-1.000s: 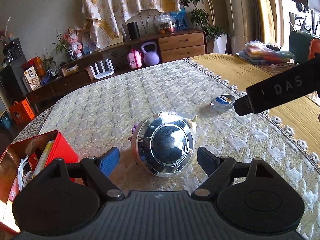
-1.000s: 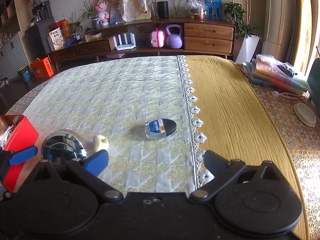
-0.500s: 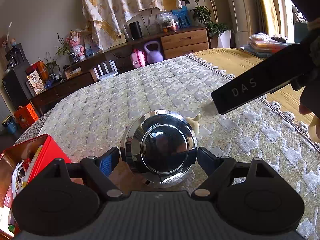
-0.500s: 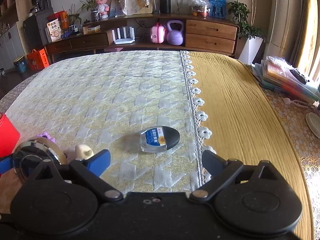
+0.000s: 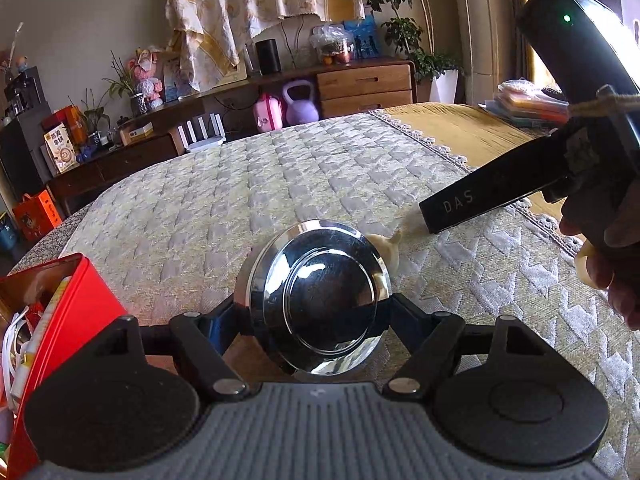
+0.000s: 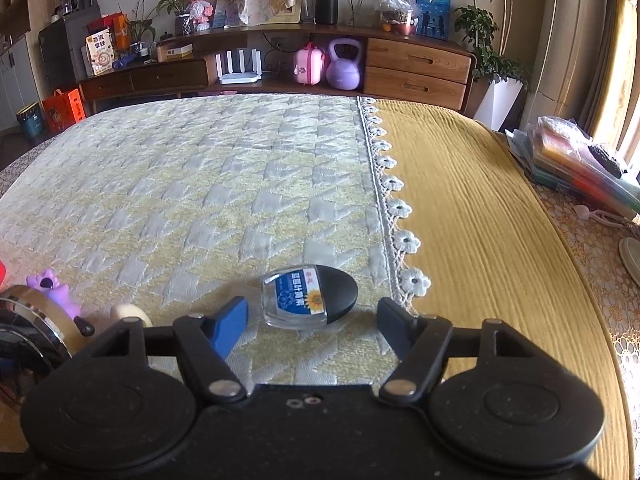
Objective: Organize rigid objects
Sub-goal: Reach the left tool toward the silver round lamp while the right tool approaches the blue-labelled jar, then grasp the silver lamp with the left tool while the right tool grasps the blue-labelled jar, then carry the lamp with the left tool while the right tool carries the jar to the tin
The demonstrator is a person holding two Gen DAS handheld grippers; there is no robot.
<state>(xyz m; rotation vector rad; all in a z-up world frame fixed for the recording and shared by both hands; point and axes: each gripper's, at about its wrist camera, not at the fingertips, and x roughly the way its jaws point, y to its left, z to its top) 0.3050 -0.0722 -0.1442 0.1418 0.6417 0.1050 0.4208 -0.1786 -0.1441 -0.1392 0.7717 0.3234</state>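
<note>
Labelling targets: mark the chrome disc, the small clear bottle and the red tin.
chrome disc (image 5: 320,300), left wrist view, centre of its mirrored face
small clear bottle (image 6: 298,298), right wrist view, on its blue label
red tin (image 5: 86,300), left wrist view, its outer side wall

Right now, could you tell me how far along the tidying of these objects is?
Done: the red box already holds some items. In hand: the left claw is closing around the chrome disc; the right claw is closing around the small clear bottle without touching it. Left: the purple toy and cream piece on the cloth.
</note>
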